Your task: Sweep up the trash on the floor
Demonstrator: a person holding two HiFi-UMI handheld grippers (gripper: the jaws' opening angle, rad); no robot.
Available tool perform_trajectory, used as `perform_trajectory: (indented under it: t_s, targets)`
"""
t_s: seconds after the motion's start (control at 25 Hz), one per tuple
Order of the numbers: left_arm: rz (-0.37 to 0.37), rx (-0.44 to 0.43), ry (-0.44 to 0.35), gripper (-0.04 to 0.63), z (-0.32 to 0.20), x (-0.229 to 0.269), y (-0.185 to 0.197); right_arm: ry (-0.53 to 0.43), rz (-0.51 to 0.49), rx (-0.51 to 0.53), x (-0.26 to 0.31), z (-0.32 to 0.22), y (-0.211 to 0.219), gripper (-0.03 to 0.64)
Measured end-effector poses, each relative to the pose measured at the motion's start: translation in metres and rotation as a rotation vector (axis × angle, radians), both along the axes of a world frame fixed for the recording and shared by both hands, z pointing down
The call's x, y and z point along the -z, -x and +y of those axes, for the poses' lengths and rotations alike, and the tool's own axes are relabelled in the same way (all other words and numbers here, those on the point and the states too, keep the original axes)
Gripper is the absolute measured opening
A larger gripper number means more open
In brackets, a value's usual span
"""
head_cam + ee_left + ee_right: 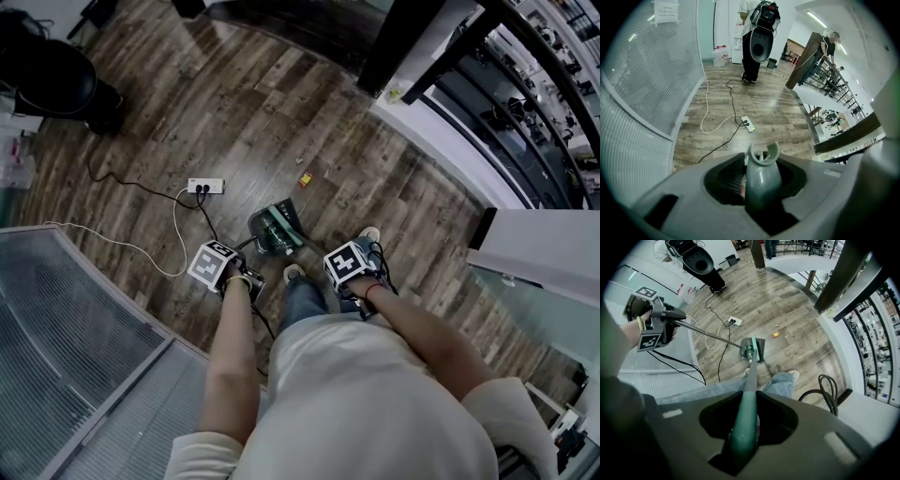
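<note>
R gripper [743,430] is clamped on the green plastic broom handle [749,380] near its top end. L gripper [761,185] is clamped on the grey plastic clip-ended grip [761,168] of the thin metal dustpan pole [710,336].

Dark green dustpan and broom head [275,230] sit together on the dark wood-plank floor [234,112], just ahead of the feet. Target is the small red-and-yellow trash scrap [305,178], at 1 o'clock from the pan, near but not touching.

Handling est.: both tools are light, stiff and long, so the heads will swing easily. The smooth round handles may twist in the jaws. For more ctrl, grip lower on the broom. The scrap looks featherlight and will prob skid, so use short slow strokes.

White power strip [206,186] and its cables lie at 10 o'clock from the pan, a snag risk.
</note>
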State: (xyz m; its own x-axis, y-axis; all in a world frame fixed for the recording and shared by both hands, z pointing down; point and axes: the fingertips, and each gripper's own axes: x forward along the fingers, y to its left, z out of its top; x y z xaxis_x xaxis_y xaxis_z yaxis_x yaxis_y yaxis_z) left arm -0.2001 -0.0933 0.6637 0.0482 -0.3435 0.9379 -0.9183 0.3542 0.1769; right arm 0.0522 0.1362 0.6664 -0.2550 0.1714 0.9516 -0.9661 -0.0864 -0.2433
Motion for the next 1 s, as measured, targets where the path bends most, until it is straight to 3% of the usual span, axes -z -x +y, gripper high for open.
perform_trajectory:
  t_s: [1.0]
  targets:
    - [0.008, 0.005, -0.007, 0.132, -0.001, -0.003, -0.002, -0.033, 0.047, -0.120, 0.005, -0.009, -0.047, 0.095]
